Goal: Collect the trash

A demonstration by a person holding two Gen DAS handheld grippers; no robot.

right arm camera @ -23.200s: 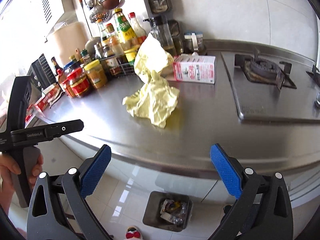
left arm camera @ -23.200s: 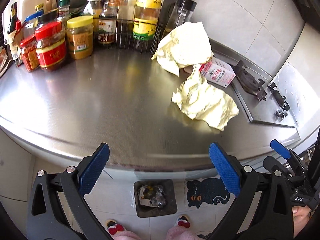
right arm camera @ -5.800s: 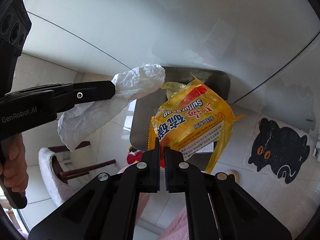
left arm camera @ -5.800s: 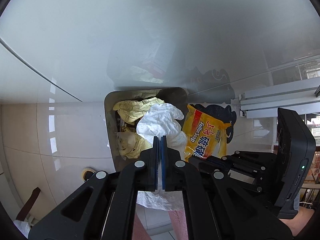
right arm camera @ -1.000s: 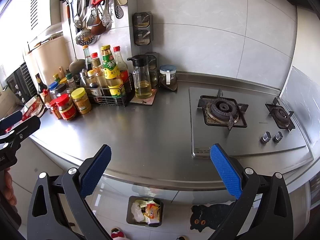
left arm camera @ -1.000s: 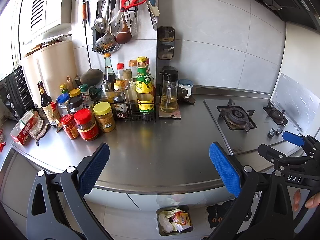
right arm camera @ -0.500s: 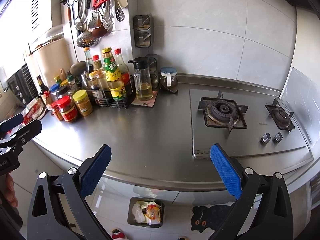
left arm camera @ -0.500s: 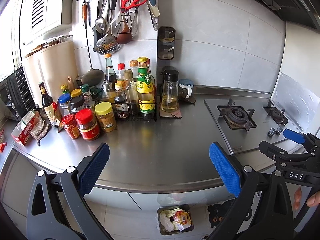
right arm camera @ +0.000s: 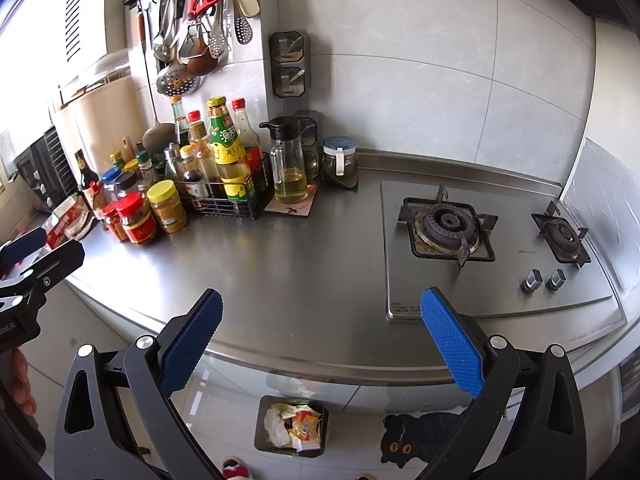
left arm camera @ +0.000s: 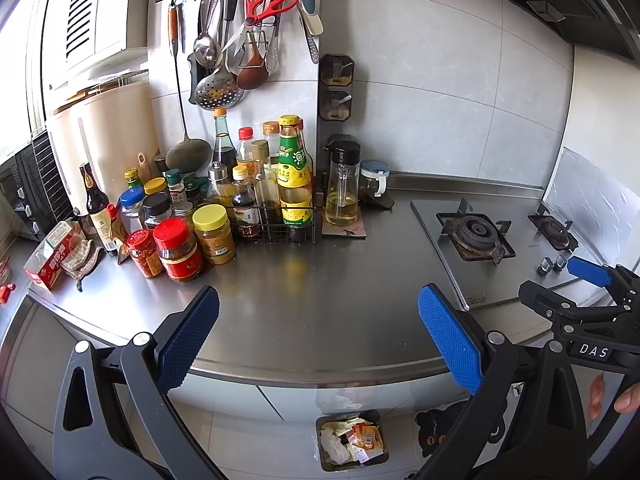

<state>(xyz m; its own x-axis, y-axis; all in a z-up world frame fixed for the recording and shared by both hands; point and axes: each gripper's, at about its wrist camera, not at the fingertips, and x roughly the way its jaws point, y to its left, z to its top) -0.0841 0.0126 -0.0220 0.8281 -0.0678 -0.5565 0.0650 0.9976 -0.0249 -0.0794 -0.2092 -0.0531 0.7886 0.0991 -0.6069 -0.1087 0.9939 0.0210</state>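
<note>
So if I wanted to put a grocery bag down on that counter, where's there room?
The widest bare patch is the steel counter in front, between the red-lidded jars on the left and the gas hob on the right. The back left is crowded: the wire basket of bottles, the oil dispenser and a lidded jar.

The middle of the steel counter lies bare from its front edge back to the wall, an open lane between the crowd of jars and bottles with the wire rack on the left and the gas hob, with its raised burner grates, on the right. At the back of that lane stand a glass oil dispenser on a mat and a small lidded jar. Utensils hang from a wall rail above the bottles, and below the counter edge the floor bin sits open-topped with free floor around it.
</note>
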